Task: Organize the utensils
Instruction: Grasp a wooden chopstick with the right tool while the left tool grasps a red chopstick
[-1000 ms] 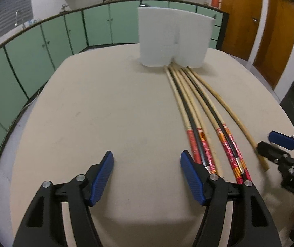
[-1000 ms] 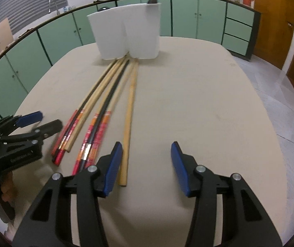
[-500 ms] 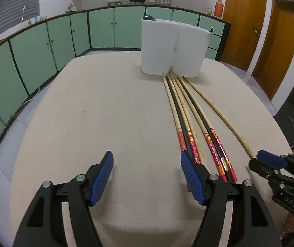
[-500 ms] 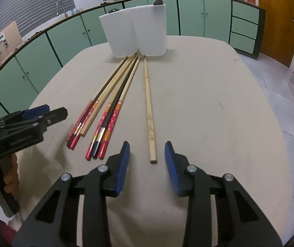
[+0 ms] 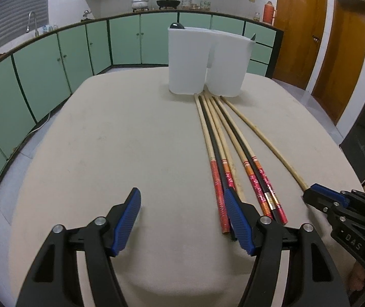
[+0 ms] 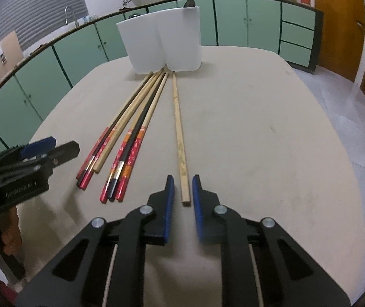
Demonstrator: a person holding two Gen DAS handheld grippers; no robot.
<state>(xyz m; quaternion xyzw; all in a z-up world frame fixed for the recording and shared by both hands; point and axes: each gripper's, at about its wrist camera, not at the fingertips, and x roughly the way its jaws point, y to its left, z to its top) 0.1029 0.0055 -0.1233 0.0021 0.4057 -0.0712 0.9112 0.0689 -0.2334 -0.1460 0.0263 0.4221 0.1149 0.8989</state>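
Note:
A white two-compartment holder (image 5: 187, 61) (image 6: 157, 43) stands at the far end of the beige table (image 5: 105, 140) (image 6: 259, 128), with dark utensil tops poking out. Several red-ended chopsticks (image 5: 223, 153) (image 6: 131, 133) lie fanned out from its base toward me. One plain wooden chopstick (image 5: 266, 140) (image 6: 178, 117) lies apart on their right. My right gripper (image 6: 183, 181) (image 5: 318, 192) straddles its near end. Its jaws are closing, with a thin gap still showing on each side of the stick. My left gripper (image 5: 181, 197) (image 6: 54, 148) hovers open and empty, its right finger over the red ends.
Green cabinets curve around the table's left and far sides. Wooden doors stand at the right. A hand (image 6: 3, 238) holds the left gripper's handle at the lower left. The table's rounded edge drops to tiled floor on the right.
The right gripper's jaws have narrowed from wide apart to close around the plain chopstick's near end, which now lies between them. The left gripper stays open and has drawn back slightly.

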